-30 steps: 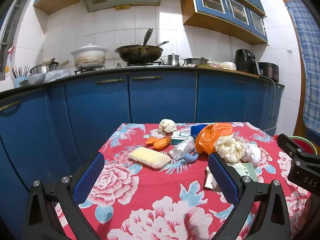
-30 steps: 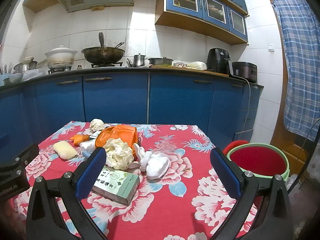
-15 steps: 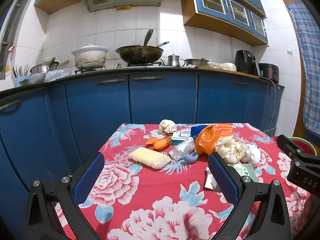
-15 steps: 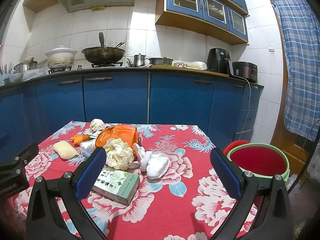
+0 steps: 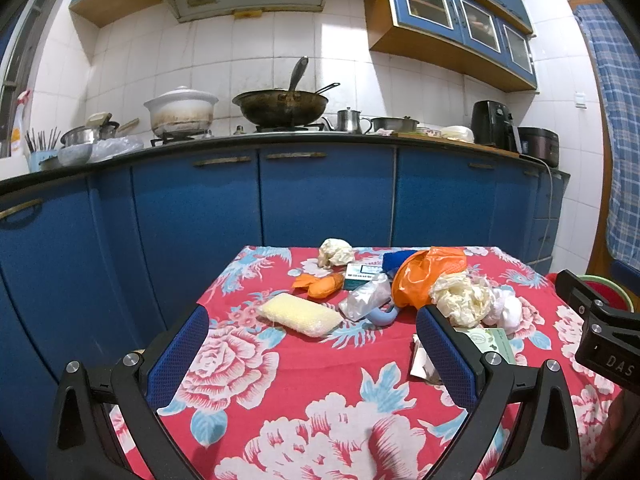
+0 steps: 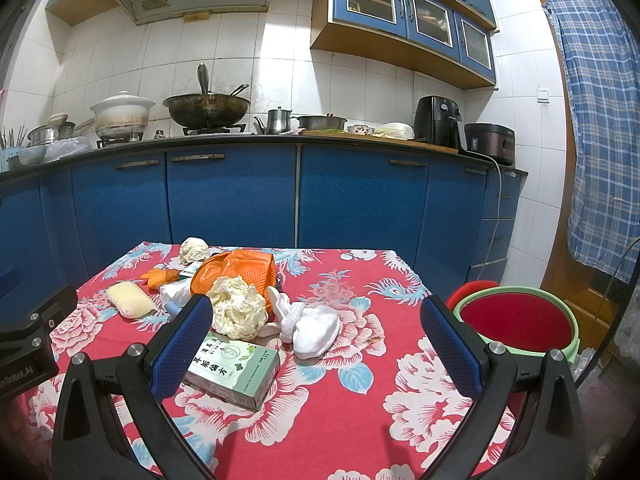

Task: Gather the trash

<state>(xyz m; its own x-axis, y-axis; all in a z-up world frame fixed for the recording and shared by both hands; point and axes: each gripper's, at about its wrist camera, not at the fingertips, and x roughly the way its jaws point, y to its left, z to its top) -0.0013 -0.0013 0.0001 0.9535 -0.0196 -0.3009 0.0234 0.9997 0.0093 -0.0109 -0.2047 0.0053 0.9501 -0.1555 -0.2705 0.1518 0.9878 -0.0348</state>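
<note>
Both grippers hover over the floral surface (image 6: 352,400), jaws spread wide, gripping nothing. Left gripper (image 5: 312,354) faces the yellow sponge (image 5: 299,314) straight ahead between its jaws. Only the right gripper (image 6: 316,344) view shows the whole green tea box (image 6: 234,368) by its left jaw and the red-lined basin (image 6: 516,320) beyond its right jaw.
</note>
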